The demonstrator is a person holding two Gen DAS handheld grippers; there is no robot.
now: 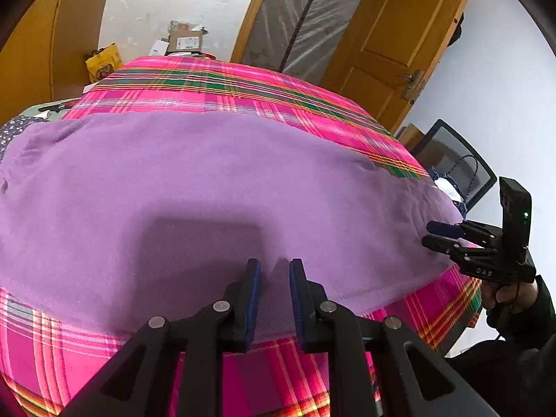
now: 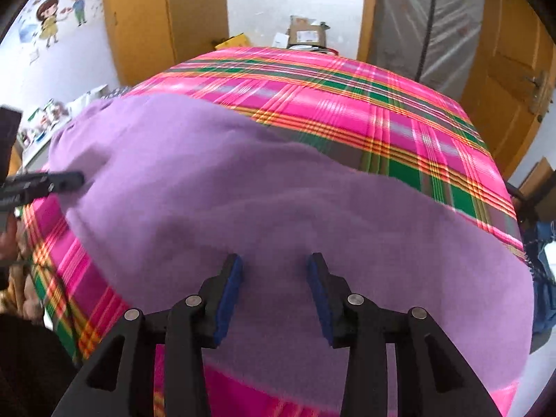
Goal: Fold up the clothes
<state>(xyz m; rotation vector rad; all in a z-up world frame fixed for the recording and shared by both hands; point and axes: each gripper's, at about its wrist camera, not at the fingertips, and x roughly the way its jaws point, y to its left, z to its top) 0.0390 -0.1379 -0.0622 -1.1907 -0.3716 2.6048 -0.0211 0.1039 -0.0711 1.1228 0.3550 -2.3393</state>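
Plaid cloth (image 1: 243, 83) covers the table ahead of both grippers. Purple garment (image 1: 208, 180) lies flat on it, spread under and beyond the tips. It looks soft, light and limp, so a hem or corner is likely the best hold. Right gripper (image 2: 274, 271) stands apart over fabric; left gripper (image 1: 274, 271) is narrowly parted, nothing clamped.

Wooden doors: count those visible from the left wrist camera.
2: one wooden door at upper right, open against the wall; another wooden door at far left. Others may be out of view.
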